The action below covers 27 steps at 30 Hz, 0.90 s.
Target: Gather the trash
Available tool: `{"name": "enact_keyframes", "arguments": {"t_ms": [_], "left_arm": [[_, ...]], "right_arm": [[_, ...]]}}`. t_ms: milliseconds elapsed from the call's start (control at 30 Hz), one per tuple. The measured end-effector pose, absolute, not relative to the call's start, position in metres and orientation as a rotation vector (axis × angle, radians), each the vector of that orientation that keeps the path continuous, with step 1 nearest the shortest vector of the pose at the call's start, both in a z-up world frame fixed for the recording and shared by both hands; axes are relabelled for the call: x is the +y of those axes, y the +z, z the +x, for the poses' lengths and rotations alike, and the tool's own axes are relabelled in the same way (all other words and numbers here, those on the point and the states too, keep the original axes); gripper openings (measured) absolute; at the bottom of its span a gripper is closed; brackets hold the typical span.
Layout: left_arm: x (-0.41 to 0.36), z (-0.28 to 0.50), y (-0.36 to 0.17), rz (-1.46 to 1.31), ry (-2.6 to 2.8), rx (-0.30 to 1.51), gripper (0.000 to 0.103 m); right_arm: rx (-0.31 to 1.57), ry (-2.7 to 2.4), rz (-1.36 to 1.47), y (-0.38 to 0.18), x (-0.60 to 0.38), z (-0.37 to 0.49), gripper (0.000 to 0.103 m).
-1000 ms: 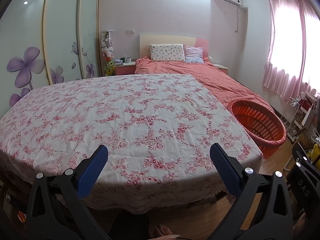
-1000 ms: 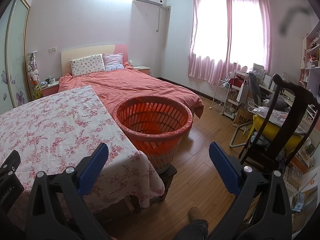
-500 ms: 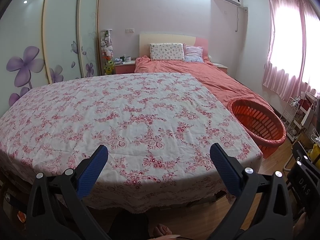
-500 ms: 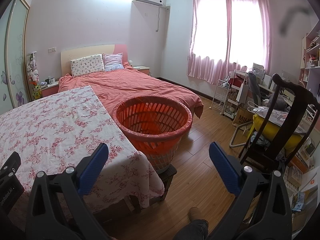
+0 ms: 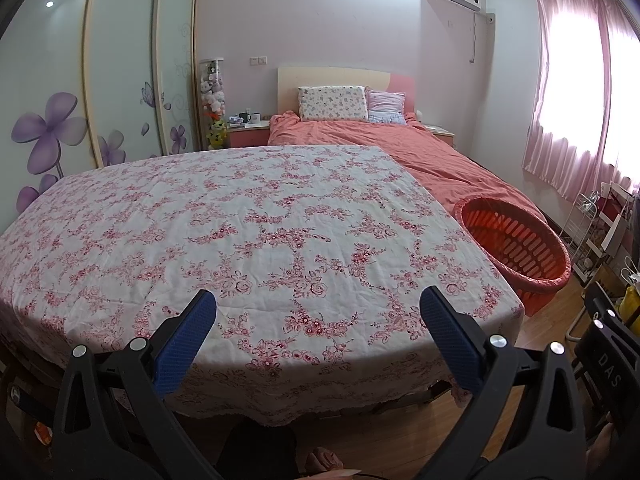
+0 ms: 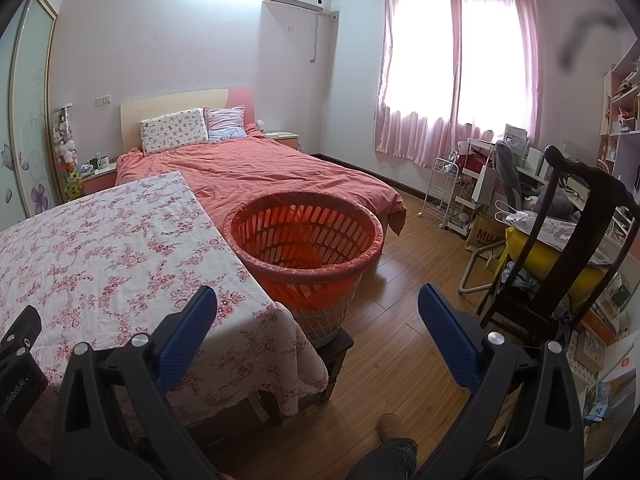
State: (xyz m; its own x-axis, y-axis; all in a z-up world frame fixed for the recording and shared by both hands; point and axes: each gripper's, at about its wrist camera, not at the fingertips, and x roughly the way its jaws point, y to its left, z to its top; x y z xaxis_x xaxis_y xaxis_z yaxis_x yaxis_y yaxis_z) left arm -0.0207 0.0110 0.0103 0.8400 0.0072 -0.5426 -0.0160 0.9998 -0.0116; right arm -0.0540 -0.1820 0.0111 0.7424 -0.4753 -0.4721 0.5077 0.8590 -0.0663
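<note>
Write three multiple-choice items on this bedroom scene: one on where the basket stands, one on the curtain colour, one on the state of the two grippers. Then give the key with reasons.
1. Where does the basket stand?
A. On the bed
B. On a low stool beside the table's right edge
C. Under the window

2. What colour are the curtains?
A. Pink
B. Blue
C. White

3. What state are the left gripper and right gripper in?
A. Both shut on trash
B. Left open, right shut
C. Both open, holding nothing

Key:
1 B: the orange basket sits on a dark stool next to the table with the floral cloth, in front of the bed.
2 A: pink fabric hangs over the bright window.
3 C: in each wrist view the blue-padded jaws stand wide apart with nothing between them.
</note>
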Motion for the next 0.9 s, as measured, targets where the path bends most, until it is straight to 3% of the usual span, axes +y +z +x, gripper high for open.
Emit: {"name": "enact_keyframes", "arguments": {"t_ms": [900], "left_arm": [[0.0099, -0.0203, 0.0075, -0.011, 0.012, 0.575, 0.1]], "right_arm": [[0.5, -0.538, 0.071, 0.0118, -0.1833, -0.054, 0.098]]}}
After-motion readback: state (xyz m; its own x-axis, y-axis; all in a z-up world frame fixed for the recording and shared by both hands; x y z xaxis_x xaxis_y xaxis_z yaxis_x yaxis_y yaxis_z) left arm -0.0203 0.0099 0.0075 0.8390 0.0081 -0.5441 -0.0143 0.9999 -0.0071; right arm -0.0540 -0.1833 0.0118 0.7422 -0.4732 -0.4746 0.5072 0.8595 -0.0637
